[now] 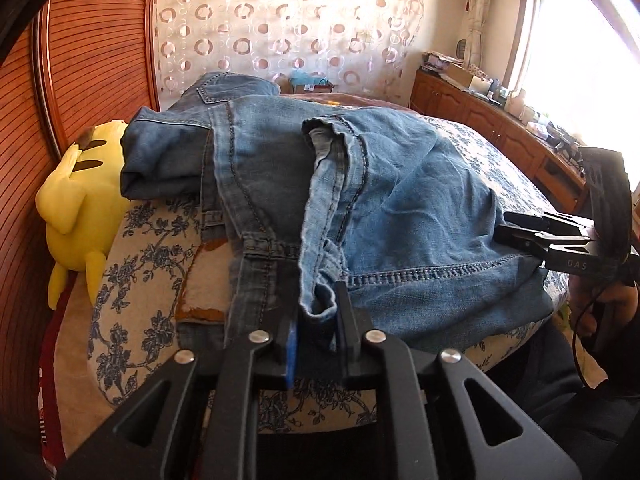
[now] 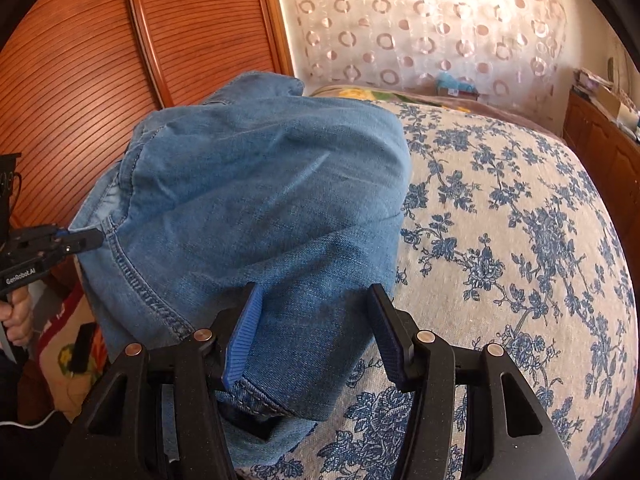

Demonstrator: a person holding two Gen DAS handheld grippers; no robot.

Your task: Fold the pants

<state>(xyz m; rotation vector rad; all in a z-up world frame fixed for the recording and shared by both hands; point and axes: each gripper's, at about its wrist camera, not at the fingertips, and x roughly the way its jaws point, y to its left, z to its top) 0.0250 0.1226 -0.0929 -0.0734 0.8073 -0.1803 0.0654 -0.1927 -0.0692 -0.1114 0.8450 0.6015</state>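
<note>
A yellow plush toy lies at the left edge of the bed, against the wooden headboard. Beside it, on the blue-flowered bedspread, the jeans sit folded into a thick bundle near the bed's front edge. My left gripper has a rolled hem of denim between its narrow jaws; I cannot tell if the pads are pressing it. Further right, my right gripper stands with jaws apart, straddling the bundle's near corner without pinching it. I judge the denim heavy, soft and floppy, yet stiff along its stitched seams and hems, and not slippery. Hems and the waistband look like the surest holds, taken through all the layers together.
</note>
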